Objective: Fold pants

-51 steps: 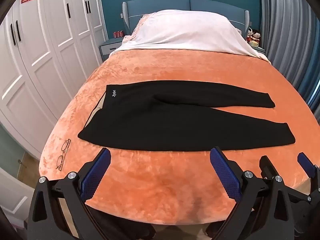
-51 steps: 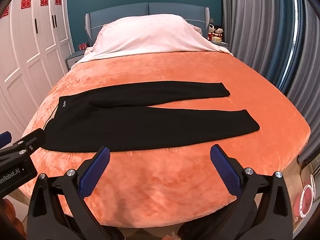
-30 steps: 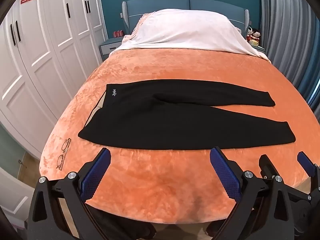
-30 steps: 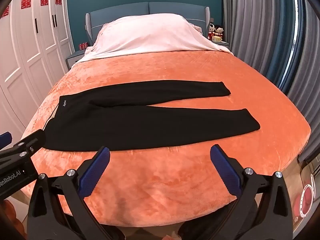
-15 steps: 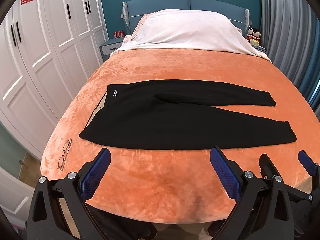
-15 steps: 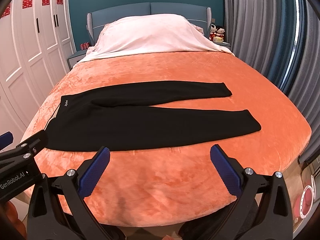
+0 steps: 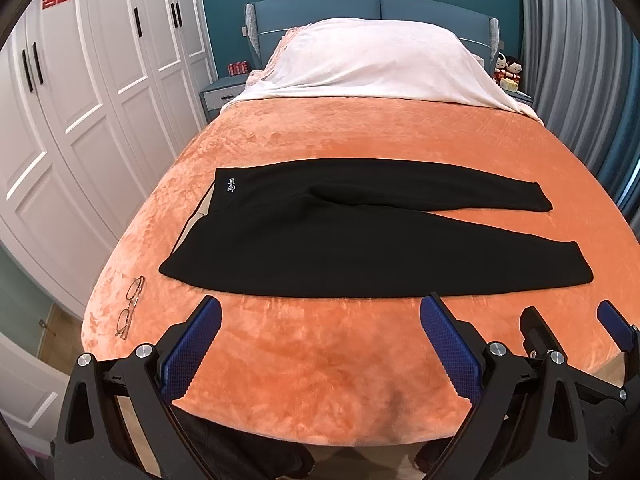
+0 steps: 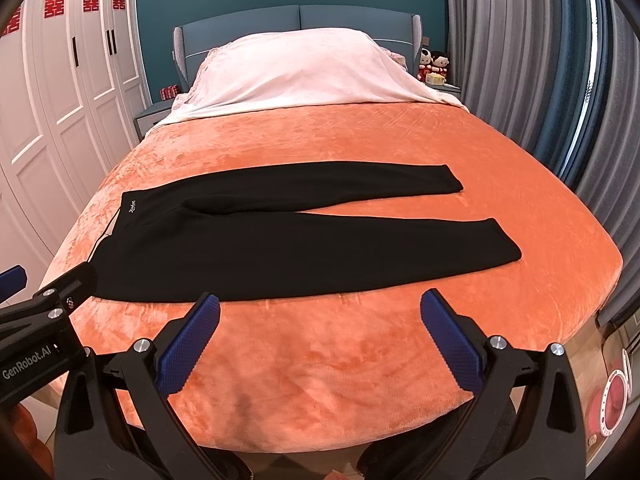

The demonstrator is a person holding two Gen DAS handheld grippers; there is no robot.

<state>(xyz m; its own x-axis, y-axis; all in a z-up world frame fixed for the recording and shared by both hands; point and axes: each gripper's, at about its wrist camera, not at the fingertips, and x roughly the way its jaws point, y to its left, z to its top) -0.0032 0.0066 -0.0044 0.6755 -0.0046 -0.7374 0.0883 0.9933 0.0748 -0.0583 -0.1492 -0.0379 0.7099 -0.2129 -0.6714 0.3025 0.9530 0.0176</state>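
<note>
Black pants (image 7: 360,236) lie flat across the orange bed, waistband at the left, both legs spread apart towards the right; they also show in the right wrist view (image 8: 288,236). My left gripper (image 7: 320,344) is open and empty above the bed's near edge, short of the pants' near leg. My right gripper (image 8: 320,340) is open and empty, also short of the near leg. The right gripper's fingers (image 7: 536,328) show at the right edge of the left wrist view, and the left gripper's body (image 8: 40,320) at the left of the right wrist view.
A pair of glasses (image 7: 130,306) lies on the orange blanket (image 7: 360,132) near the left edge. A white cover (image 7: 380,60) lies over the pillows at the head. White wardrobes (image 7: 80,100) stand left, grey curtains (image 8: 540,60) right.
Both grippers have crept slightly forward and up, so the pants sit a little lower in view. Nothing on the bed has moved.
</note>
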